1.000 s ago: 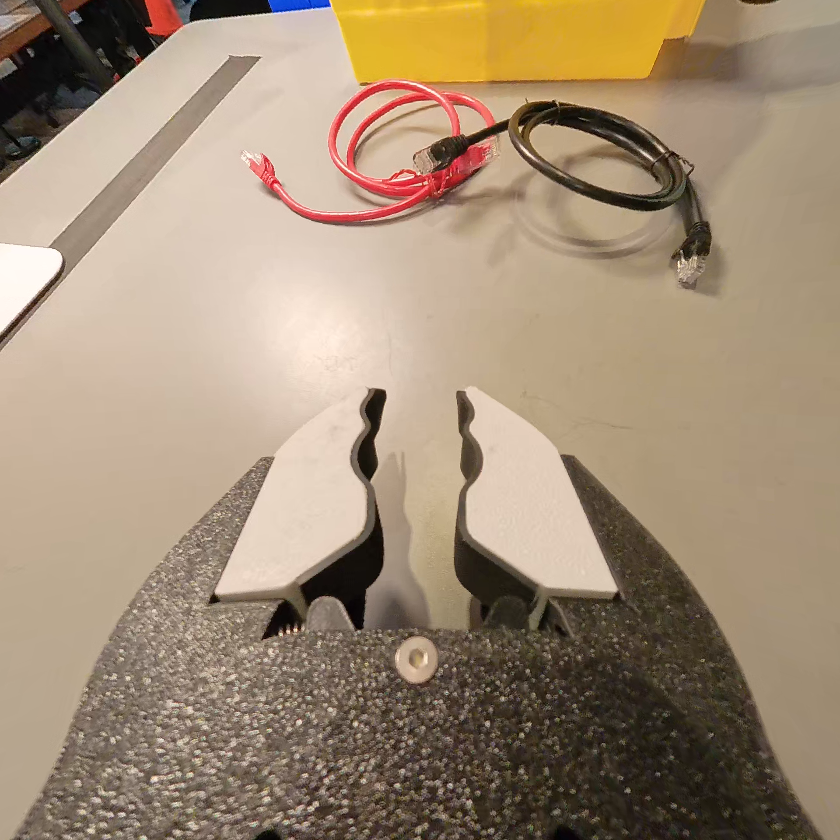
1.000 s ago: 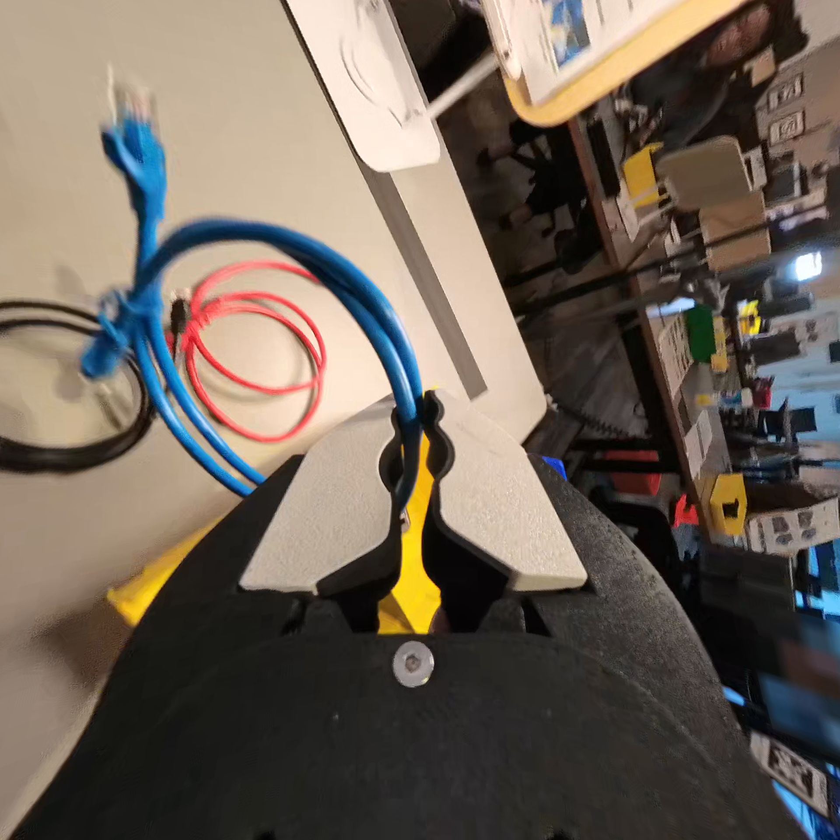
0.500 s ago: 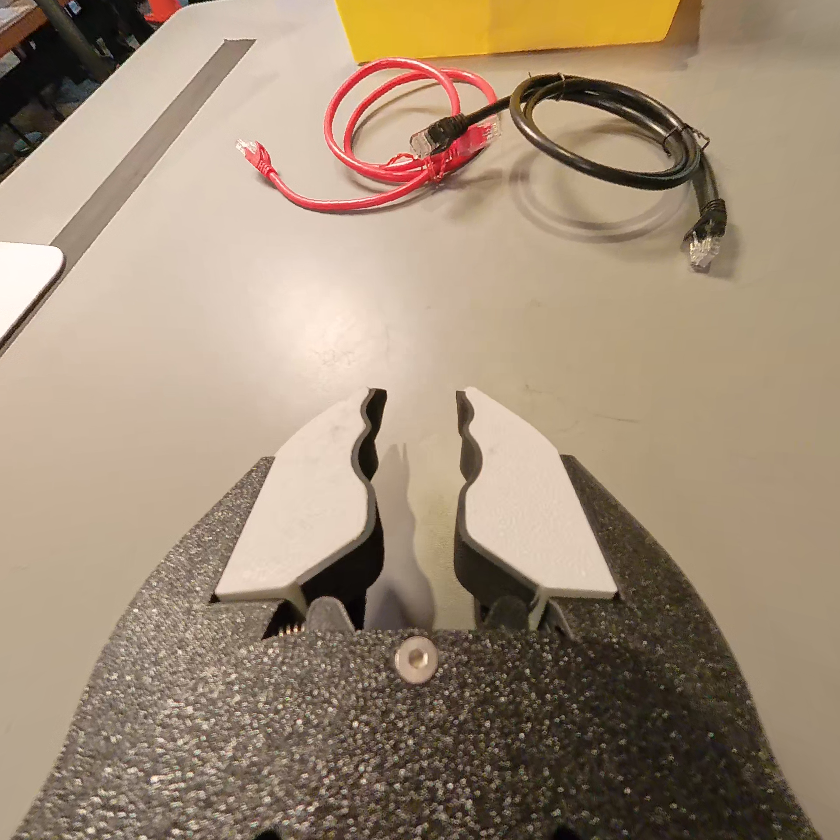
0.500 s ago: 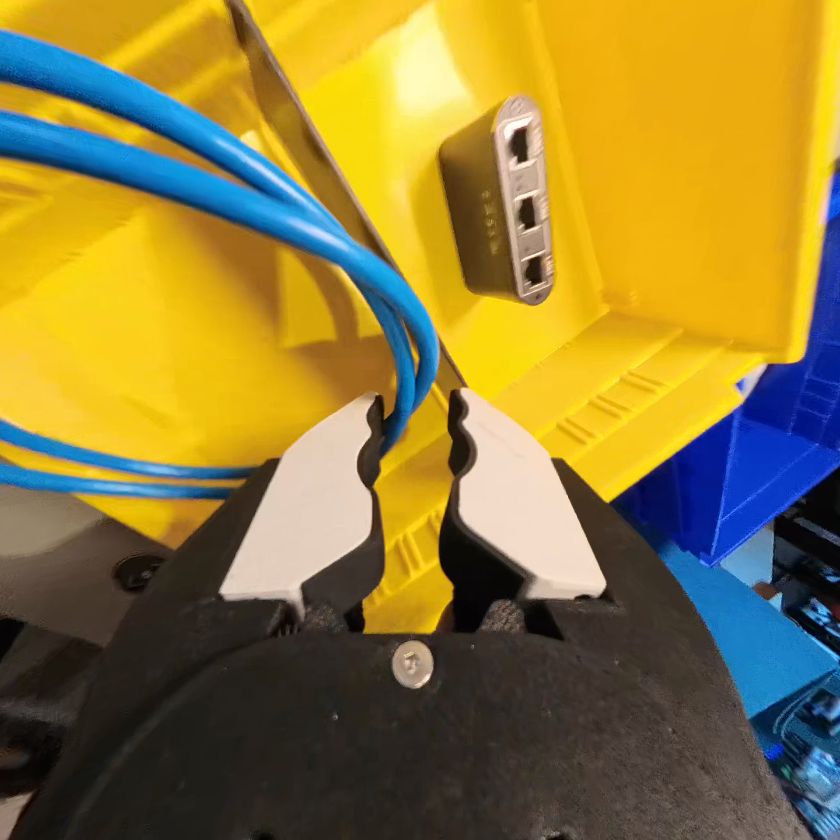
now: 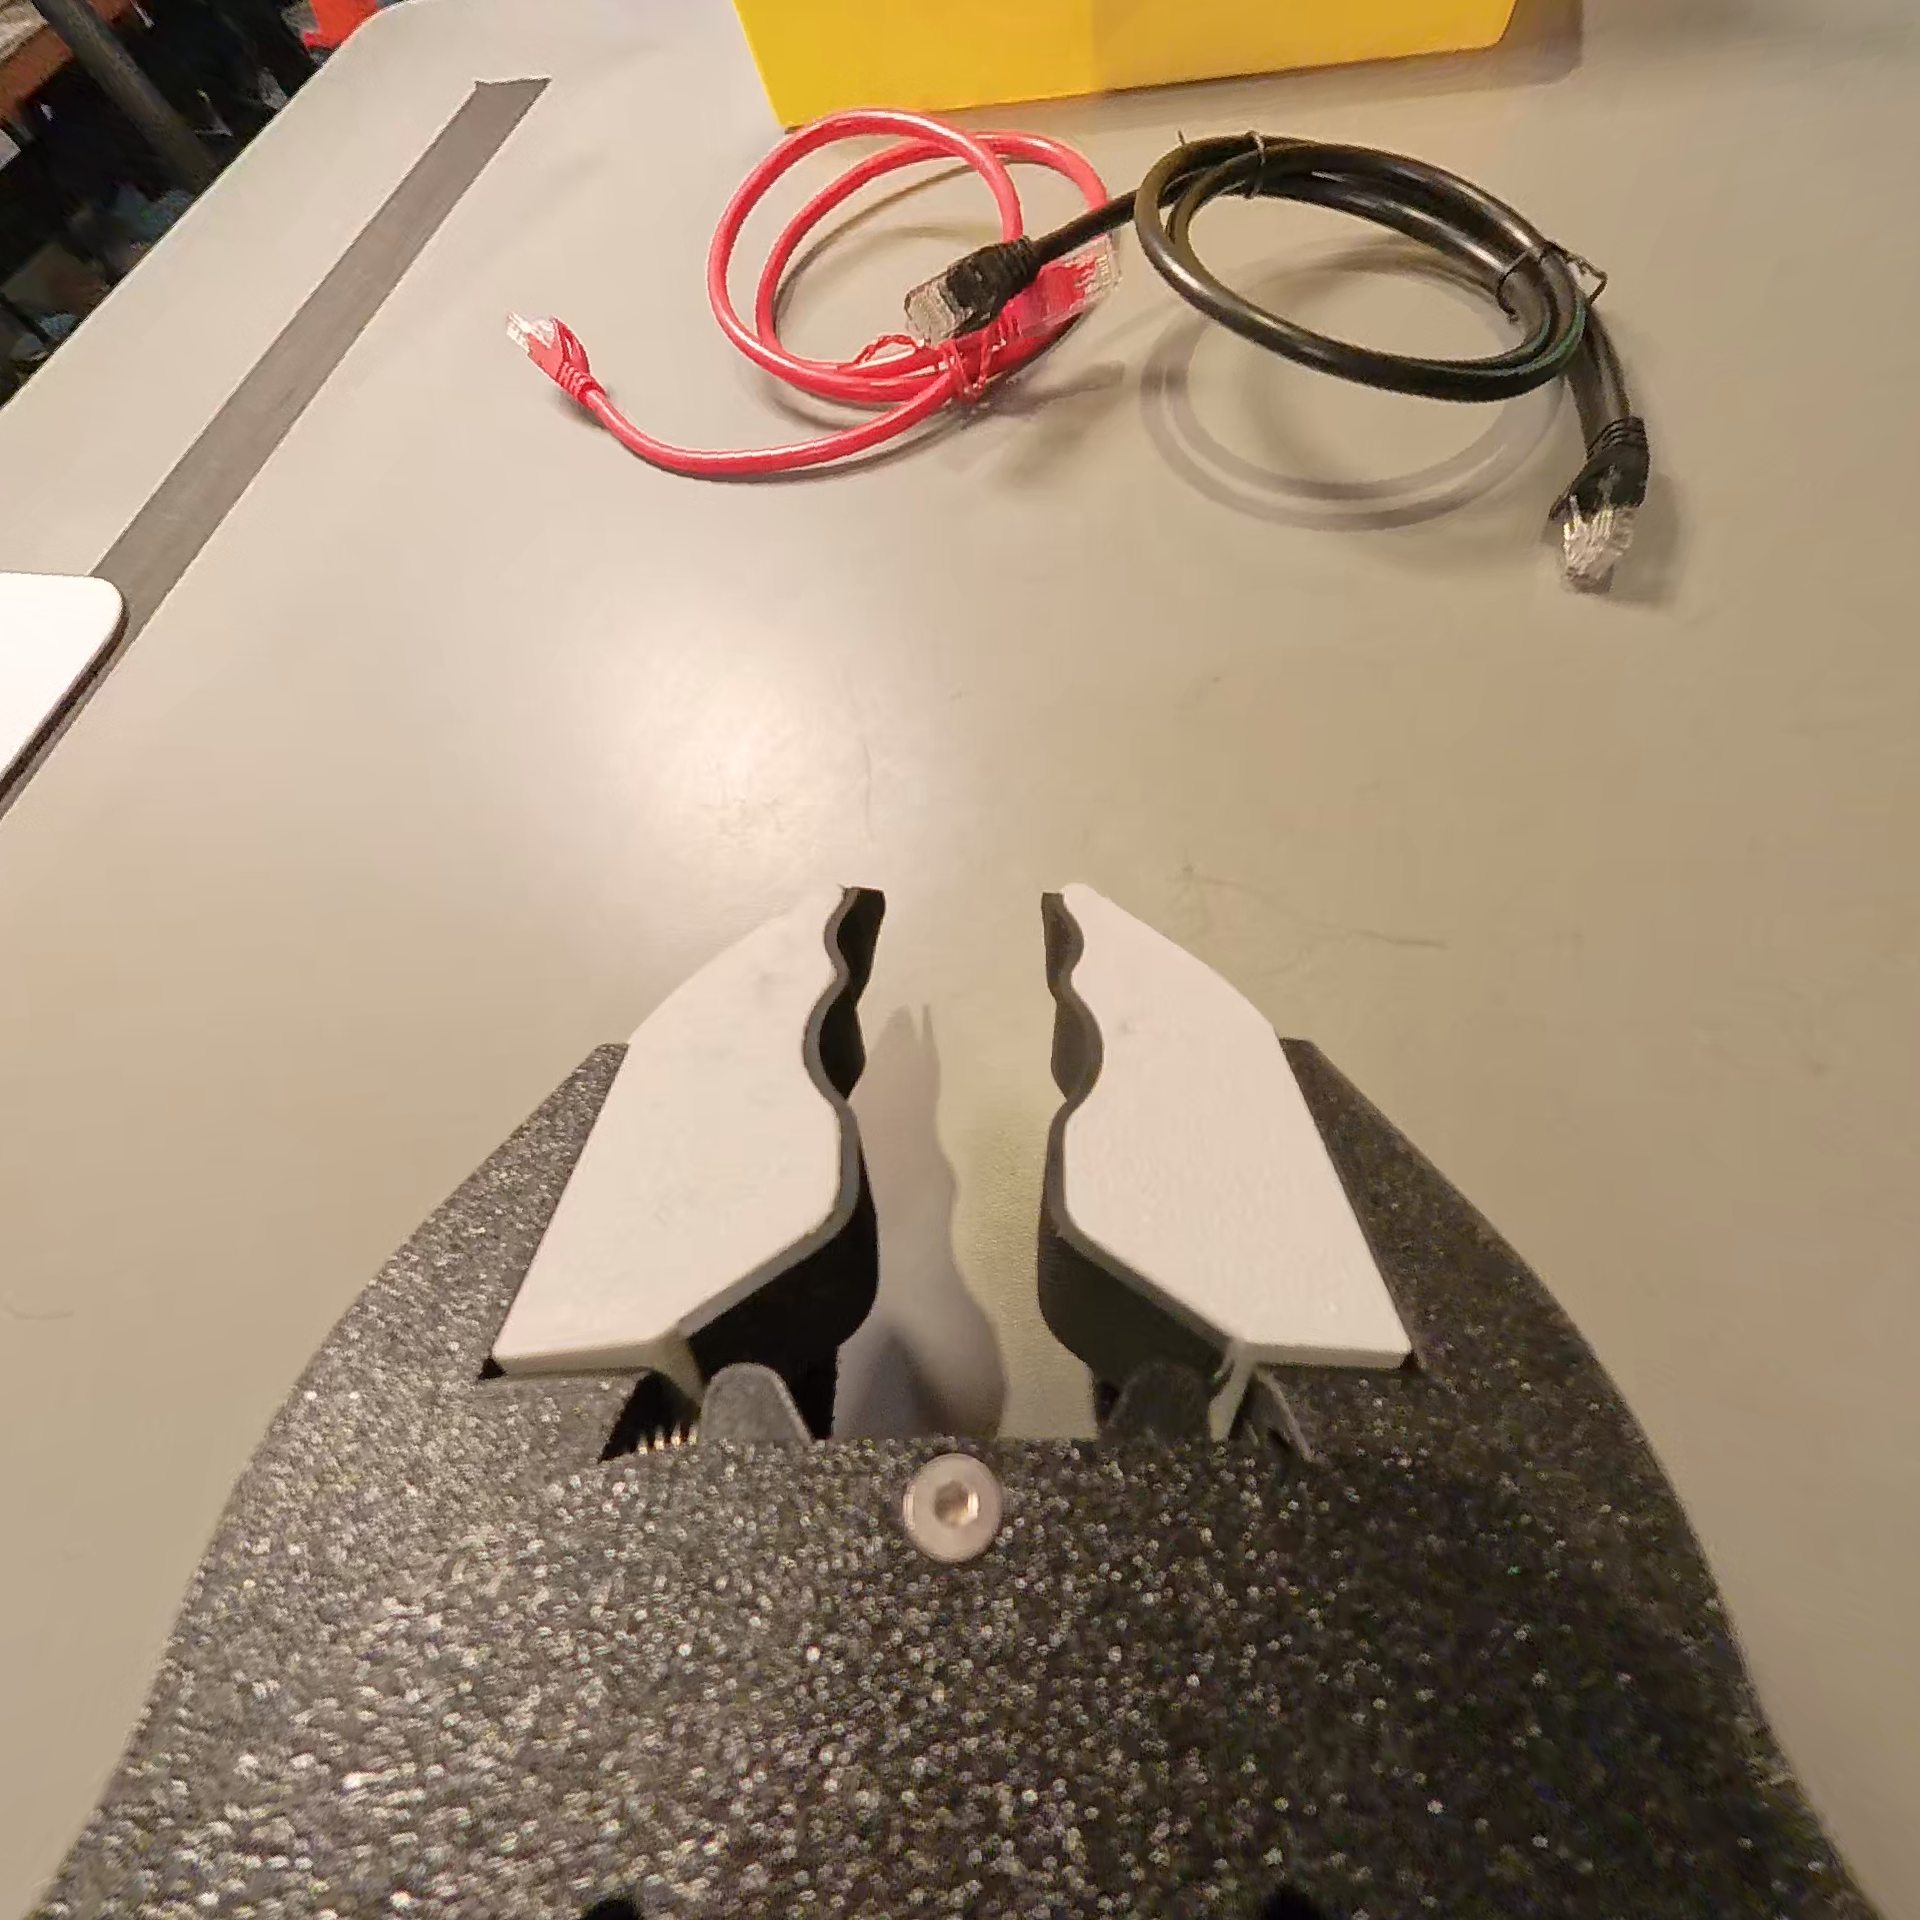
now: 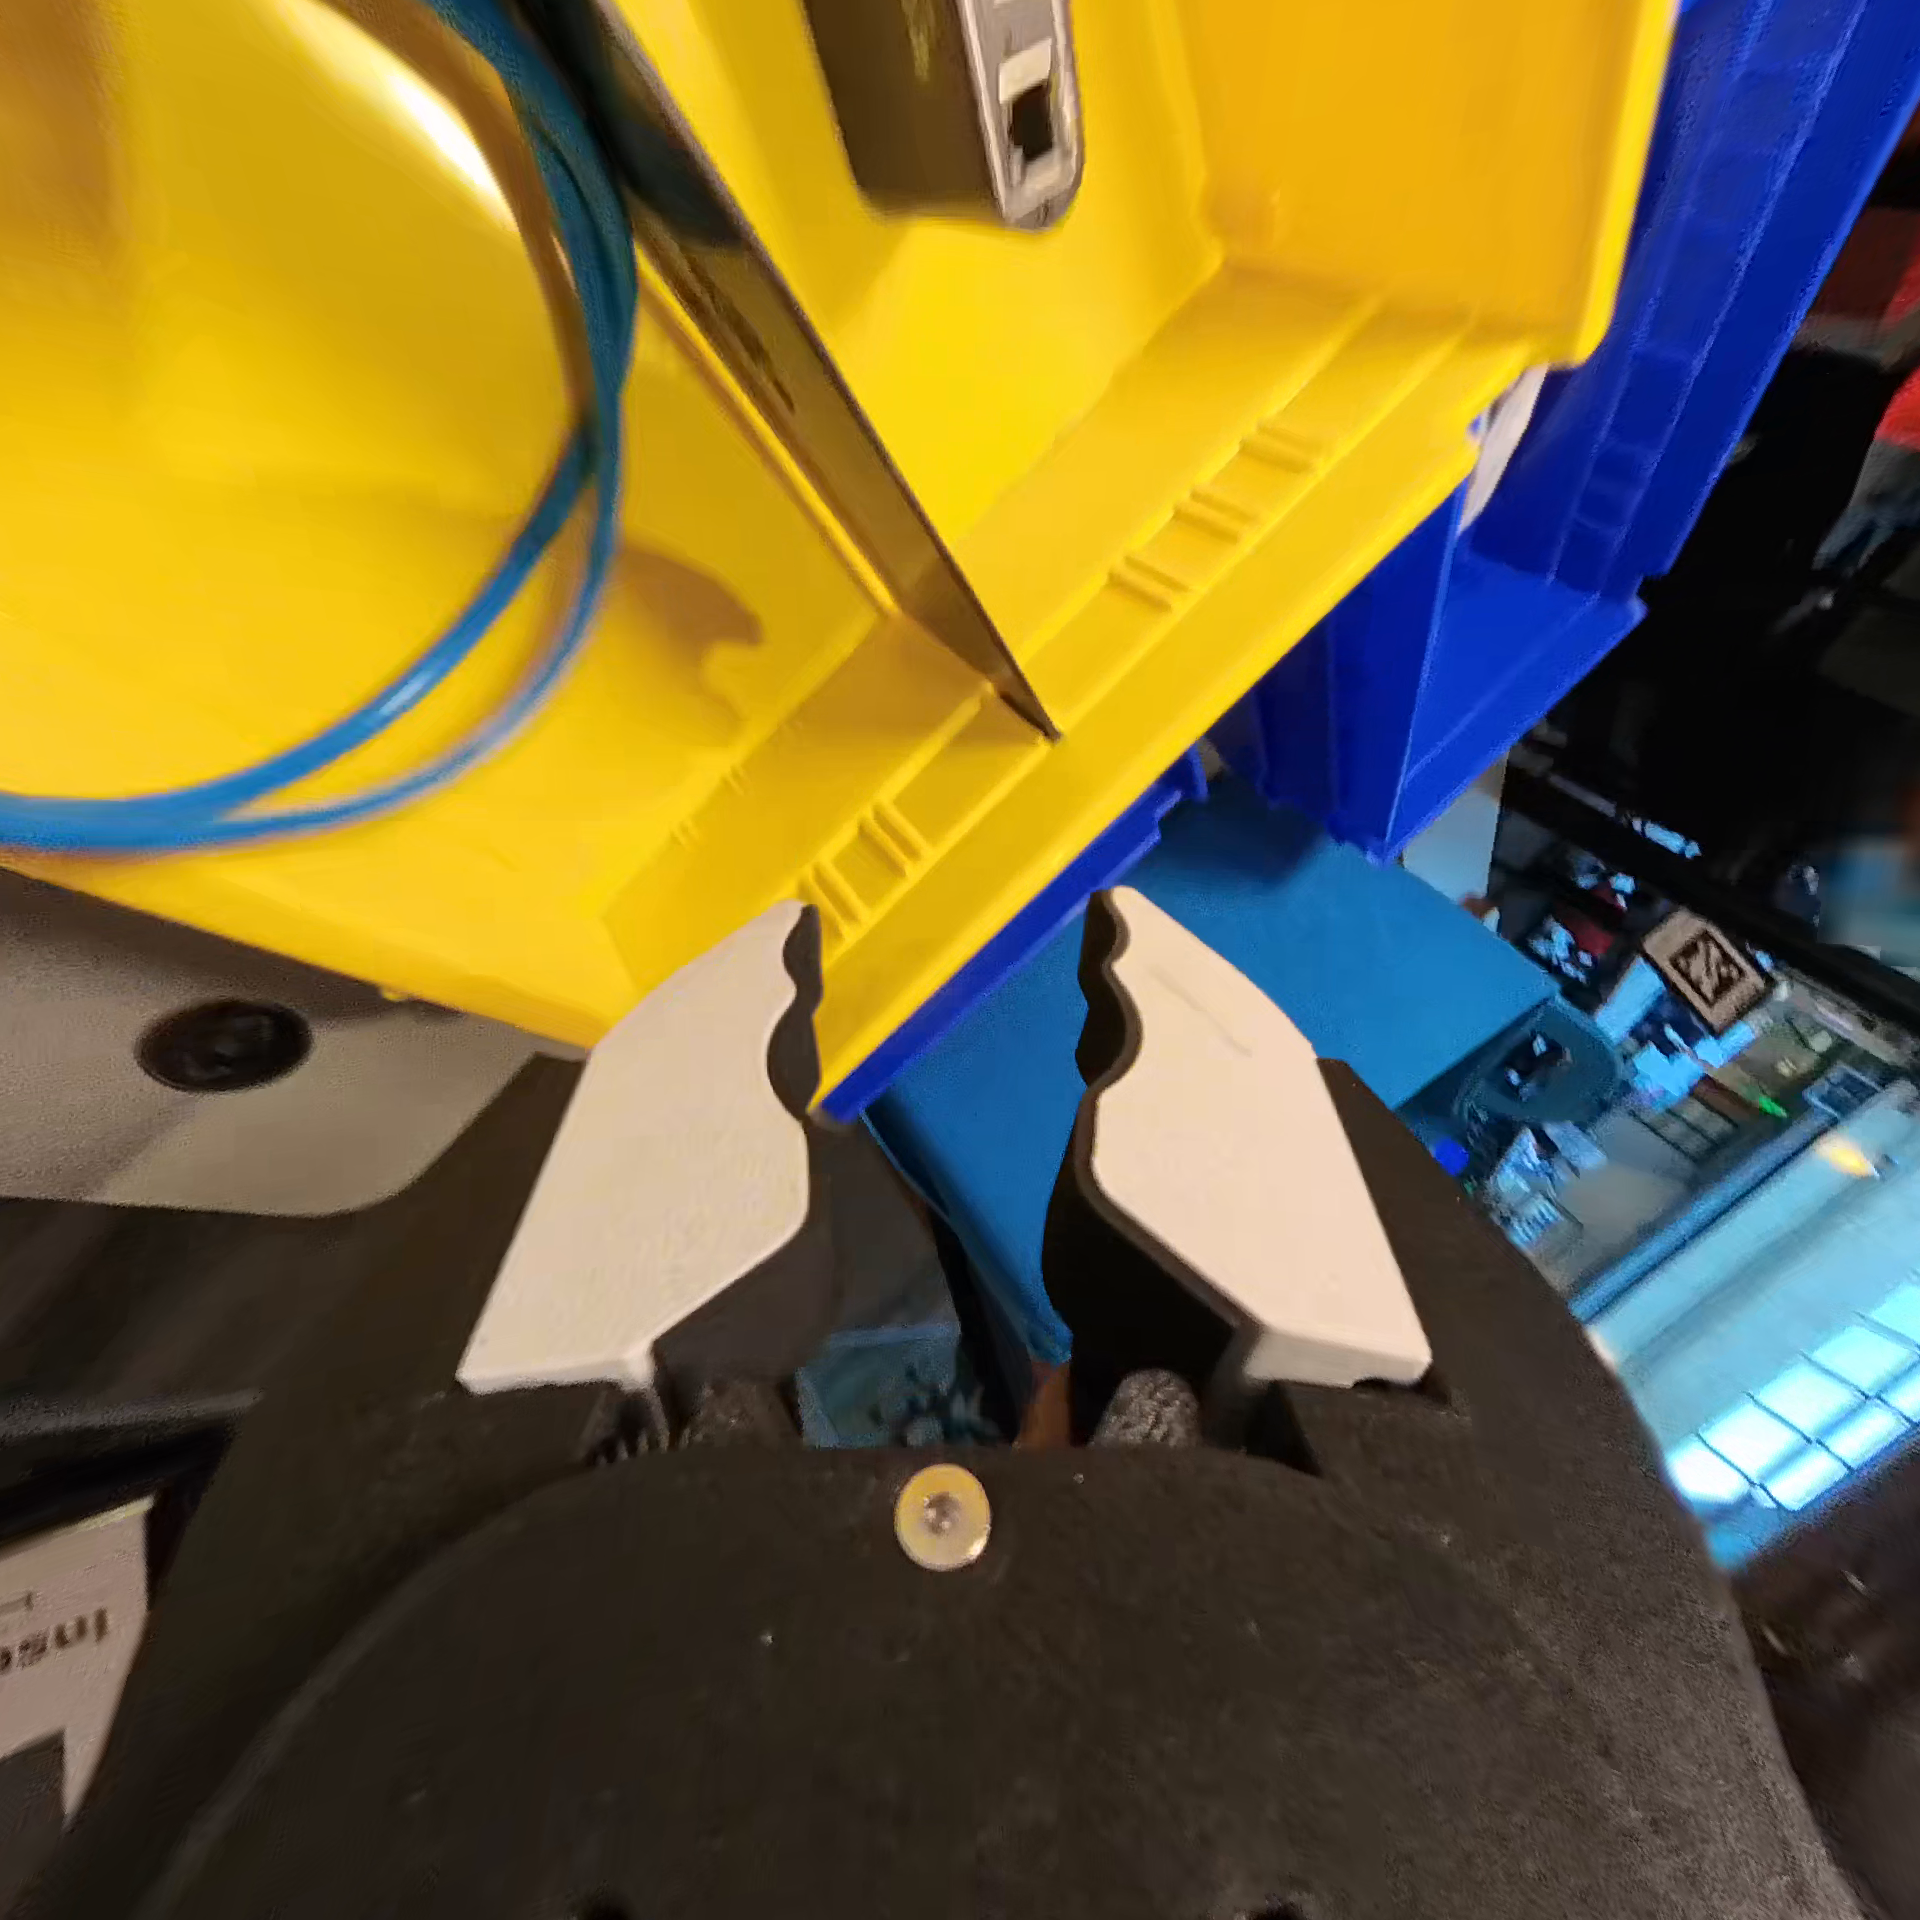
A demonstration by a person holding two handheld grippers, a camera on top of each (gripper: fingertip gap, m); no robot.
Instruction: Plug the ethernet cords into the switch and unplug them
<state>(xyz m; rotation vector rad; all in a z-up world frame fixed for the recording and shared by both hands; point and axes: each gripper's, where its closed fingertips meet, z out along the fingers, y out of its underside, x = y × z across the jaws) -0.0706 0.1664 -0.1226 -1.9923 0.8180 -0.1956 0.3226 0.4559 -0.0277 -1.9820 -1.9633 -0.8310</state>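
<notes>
In the left wrist view a coiled red ethernet cord [image 5: 894, 301] and a coiled black ethernet cord [image 5: 1361, 281] lie on the grey table [image 5: 520, 831], in front of a yellow bin [image 5: 1091, 52]. My left gripper [image 5: 961, 914] is open and empty, well short of both cords. In the right wrist view my right gripper [image 6: 951, 935] is open and empty at the rim of the yellow bin [image 6: 1091, 468]. A blue ethernet cord [image 6: 499, 582] lies coiled in the bin's left compartment. The grey switch [image 6: 966, 114] lies in the right compartment, behind a dark divider [image 6: 831, 436].
A blue bin [image 6: 1558, 416] stands behind the yellow one. A white flat object [image 5: 42, 655] sits at the table's left edge beside a dark strip [image 5: 312, 343]. Cluttered shelves show past the table in the right wrist view. Spacing between my two grippers at the tips: around 50 cm. About 15 cm separates my right fingertips from the grey switch [image 6: 966, 114].
My right gripper carried the blue cord over the yellow bin, opened and let it go; the cord now lies in the bin. The left gripper crept slightly forward, still open.
</notes>
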